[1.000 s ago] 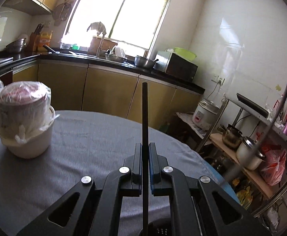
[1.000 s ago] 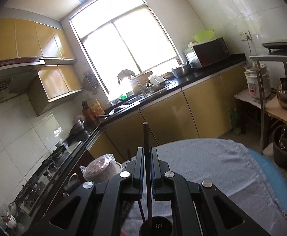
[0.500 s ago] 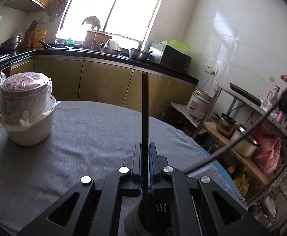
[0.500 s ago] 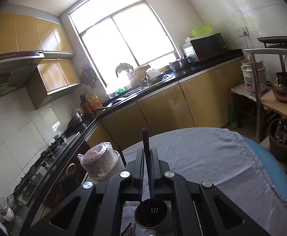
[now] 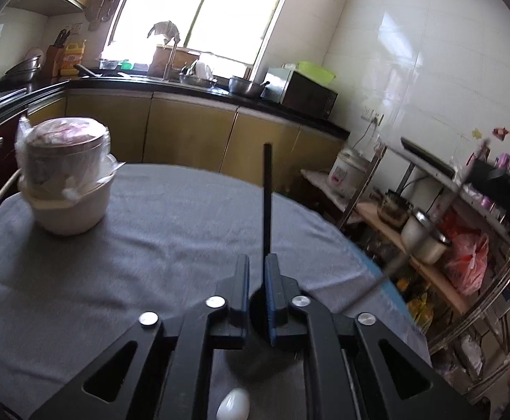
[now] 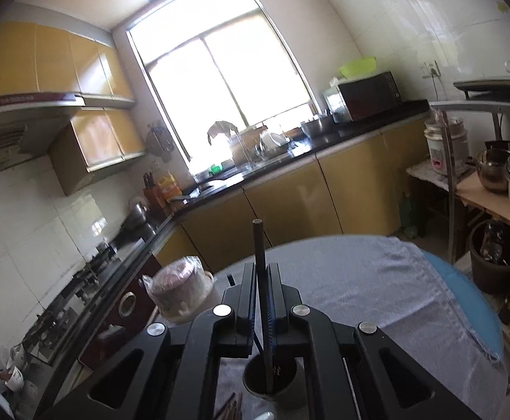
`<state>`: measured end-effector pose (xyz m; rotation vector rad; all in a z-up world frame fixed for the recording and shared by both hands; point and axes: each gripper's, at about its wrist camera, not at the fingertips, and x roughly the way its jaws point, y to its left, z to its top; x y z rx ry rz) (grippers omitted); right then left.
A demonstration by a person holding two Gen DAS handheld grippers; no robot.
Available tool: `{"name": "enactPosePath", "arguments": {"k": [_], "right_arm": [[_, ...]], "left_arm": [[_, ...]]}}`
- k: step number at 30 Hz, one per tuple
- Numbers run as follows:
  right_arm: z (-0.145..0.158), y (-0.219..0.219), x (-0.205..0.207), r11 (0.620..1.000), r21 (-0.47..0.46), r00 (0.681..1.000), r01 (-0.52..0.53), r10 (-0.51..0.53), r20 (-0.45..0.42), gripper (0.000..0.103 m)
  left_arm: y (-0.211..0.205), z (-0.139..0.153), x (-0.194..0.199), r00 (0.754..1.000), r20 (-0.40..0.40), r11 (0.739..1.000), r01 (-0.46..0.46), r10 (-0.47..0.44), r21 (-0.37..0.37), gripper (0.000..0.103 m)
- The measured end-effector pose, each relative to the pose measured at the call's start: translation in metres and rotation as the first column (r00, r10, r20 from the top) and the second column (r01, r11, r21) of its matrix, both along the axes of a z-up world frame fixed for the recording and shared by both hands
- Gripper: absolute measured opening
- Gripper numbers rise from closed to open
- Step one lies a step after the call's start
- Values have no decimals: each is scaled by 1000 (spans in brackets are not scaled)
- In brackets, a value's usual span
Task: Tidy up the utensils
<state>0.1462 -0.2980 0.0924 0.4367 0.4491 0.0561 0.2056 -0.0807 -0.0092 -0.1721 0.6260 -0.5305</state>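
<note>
In the left wrist view my left gripper (image 5: 257, 262) stands open, its jaws a little apart; a dark chopstick (image 5: 267, 196) leans upright against the right jaw, its lower end in a dark utensil cup (image 5: 259, 353) below the jaws. A white spoon (image 5: 234, 405) lies at the bottom edge. In the right wrist view my right gripper (image 6: 262, 269) is shut on another dark chopstick (image 6: 259, 245), held upright with its lower end inside the utensil cup (image 6: 270, 378). More chopsticks (image 6: 228, 406) lie on the cloth beside the cup.
The round table (image 5: 149, 245) has a grey cloth. A bagged tin on a cream pot (image 5: 67, 178) stands at its far left. A metal rack with pots (image 5: 426, 238) is at the right. Kitchen counters (image 5: 202, 87) run behind.
The left gripper's jaws have parted and the chopstick now rests loose in the cup. The right gripper has come lower over the cup with its chopstick still gripped.
</note>
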Motion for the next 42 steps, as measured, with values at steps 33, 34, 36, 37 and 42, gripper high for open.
{"name": "enactPosePath", "arguments": {"k": [33,34,36,37,42], "right_arm": [[-188,83,-150,953,185,906,-239,287,-310,58],[-188,85,-152,952,185,911,-244,290,-292,58],[-190,85,-152,955,177,918,-240,282,-278,58],[-193,85,-152,956,175,921,-235,277,-275,58],[-203,77,-151,963,184,925,-196,244,-292,58]], "left_arm": [[125,-93,-225,910,-148,899,-337,387,280,71],[127,-95,-226,906,-148,895,-346,397,282,71],[128,-99,-225,901,-155,891,-352,406,287,71],[127,-101,-225,899,-155,889,-354,409,292,71],[126,-107,-221,893,-145,873,-363,426,324,71]]}}
